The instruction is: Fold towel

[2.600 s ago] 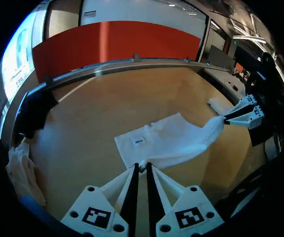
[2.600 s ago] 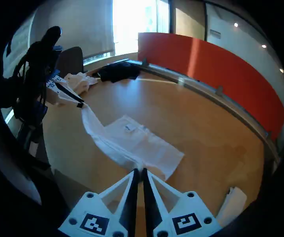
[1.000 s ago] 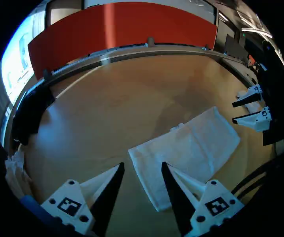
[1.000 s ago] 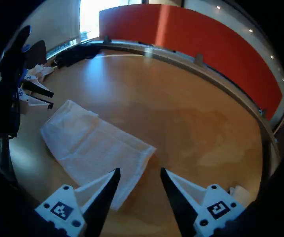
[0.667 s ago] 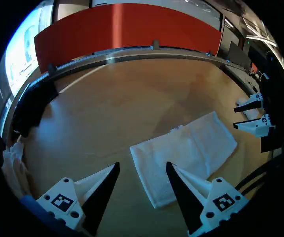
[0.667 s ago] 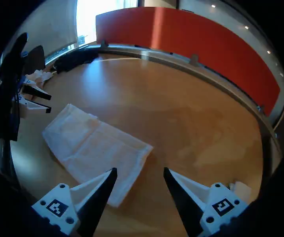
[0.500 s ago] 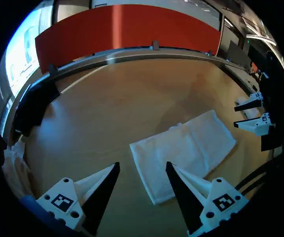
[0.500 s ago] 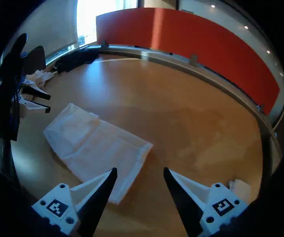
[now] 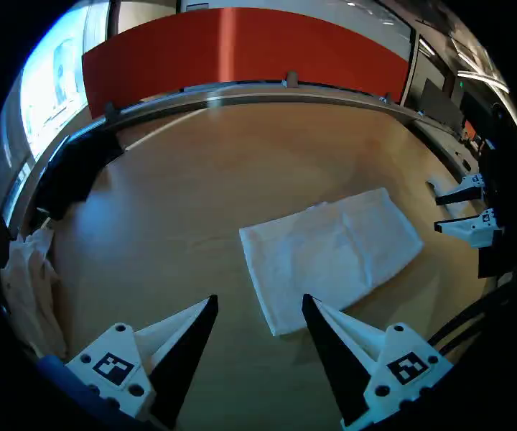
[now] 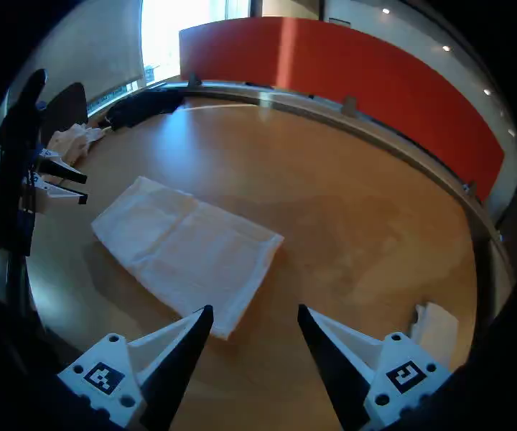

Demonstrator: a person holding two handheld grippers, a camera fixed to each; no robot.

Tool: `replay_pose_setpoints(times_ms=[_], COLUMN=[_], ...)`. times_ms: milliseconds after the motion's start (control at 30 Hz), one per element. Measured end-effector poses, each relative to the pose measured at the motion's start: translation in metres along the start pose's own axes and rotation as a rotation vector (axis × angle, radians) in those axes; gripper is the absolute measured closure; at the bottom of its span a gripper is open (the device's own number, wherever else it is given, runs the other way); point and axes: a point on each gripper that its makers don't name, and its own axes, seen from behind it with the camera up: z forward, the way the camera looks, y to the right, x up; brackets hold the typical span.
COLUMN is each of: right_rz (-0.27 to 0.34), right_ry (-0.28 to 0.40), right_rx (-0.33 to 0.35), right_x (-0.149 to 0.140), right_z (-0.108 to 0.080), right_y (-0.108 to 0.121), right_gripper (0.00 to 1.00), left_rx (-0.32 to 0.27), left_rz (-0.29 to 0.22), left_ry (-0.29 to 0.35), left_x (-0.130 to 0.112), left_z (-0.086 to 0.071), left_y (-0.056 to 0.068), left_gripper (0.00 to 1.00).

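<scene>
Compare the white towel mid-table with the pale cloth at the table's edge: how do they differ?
The white towel lies flat as a tidy rectangle; the pale cloth is bunched in a crumpled heap. The towel sits in the middle of the table; the cloth sits at its edge, near a dark garment. The towel looks plain white, the cloth creamier. Both are light-coloured fabric.

Crumpled cloth [image 9: 27, 287] cut off at the edge, small white item [image 10: 434, 327] unidentifiable, person [image 10: 13, 154] behind left tongs [image 10: 84, 190] lost in shadow
</scene>
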Motion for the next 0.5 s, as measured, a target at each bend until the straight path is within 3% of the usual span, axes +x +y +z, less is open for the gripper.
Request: replay_pose_setpoints(times_ms=[500], right_rz=[-0.054], right_ry=[-0.018], right_rx=[0.059], right_x=[-0.008], right_z=[0.009], right_y=[-0.013], right_gripper=[0.09], left_rx=[0.047], left_rz=[-0.070], left_ry=[0.004], left_x=[-0.018], left_z=[-0.022], left_y=[-0.013], left_gripper=[0.14])
